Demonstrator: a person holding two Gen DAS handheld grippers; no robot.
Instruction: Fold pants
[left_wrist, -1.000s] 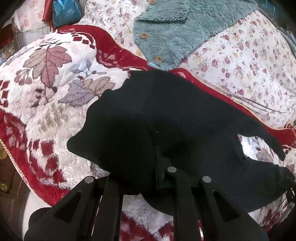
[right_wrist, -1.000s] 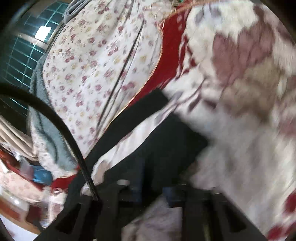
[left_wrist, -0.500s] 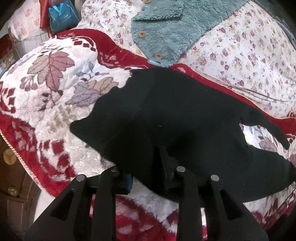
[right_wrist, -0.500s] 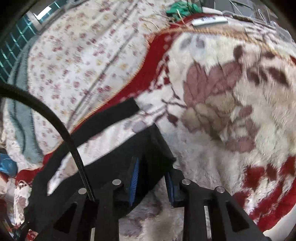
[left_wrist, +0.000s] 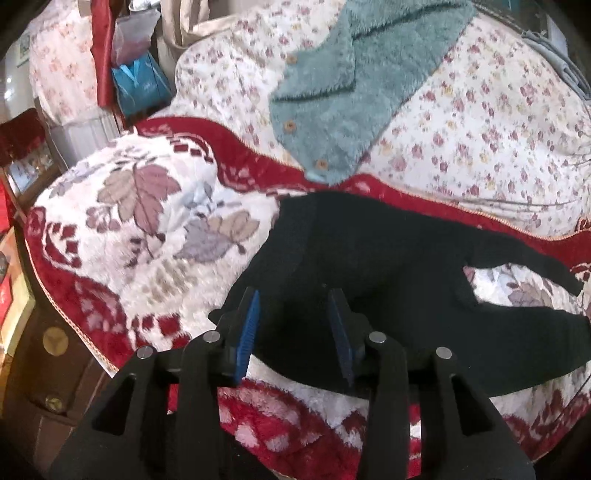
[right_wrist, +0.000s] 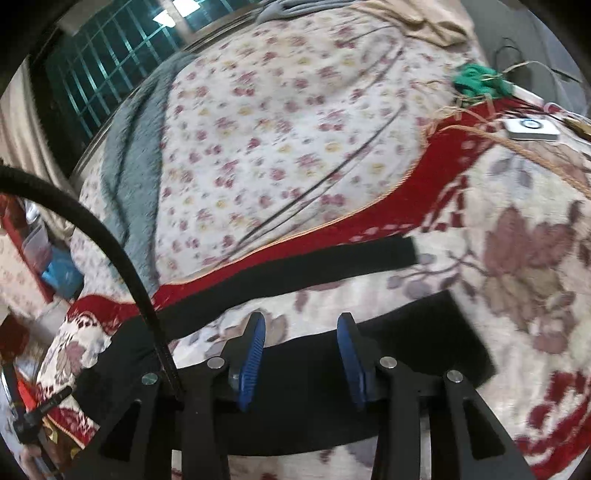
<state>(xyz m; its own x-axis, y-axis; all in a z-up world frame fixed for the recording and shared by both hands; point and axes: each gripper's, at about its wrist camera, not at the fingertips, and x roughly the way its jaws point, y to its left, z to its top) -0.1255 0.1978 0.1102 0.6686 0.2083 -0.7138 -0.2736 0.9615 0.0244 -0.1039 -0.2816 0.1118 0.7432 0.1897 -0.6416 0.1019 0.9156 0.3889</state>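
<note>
Black pants (left_wrist: 388, 266) lie spread on the red and white leaf-patterned blanket (left_wrist: 155, 221), waist toward the left, two legs running off to the right. My left gripper (left_wrist: 293, 325) hovers just above the waist end; its jaws are opening and the blue pads (left_wrist: 248, 332) hold nothing. In the right wrist view the two pant legs (right_wrist: 295, 391) lie apart, the far one a thin black strip (right_wrist: 314, 266). My right gripper (right_wrist: 303, 350) sits above the near leg, jaws opening, with only cloth lying below the gap.
A teal fleece garment (left_wrist: 351, 92) lies on the floral quilt (left_wrist: 480, 129) behind the pants. A black cable (right_wrist: 110, 251) arcs across the right wrist view. A white device (right_wrist: 532, 129) and green yarn (right_wrist: 480, 83) sit far right. The blanket's edge drops to dark wooden furniture (left_wrist: 48, 350) at left.
Both grippers were shut on the black cloth, then let it go and opened. Both have lifted and pulled back, and the pants now lie flat on the blanket.
</note>
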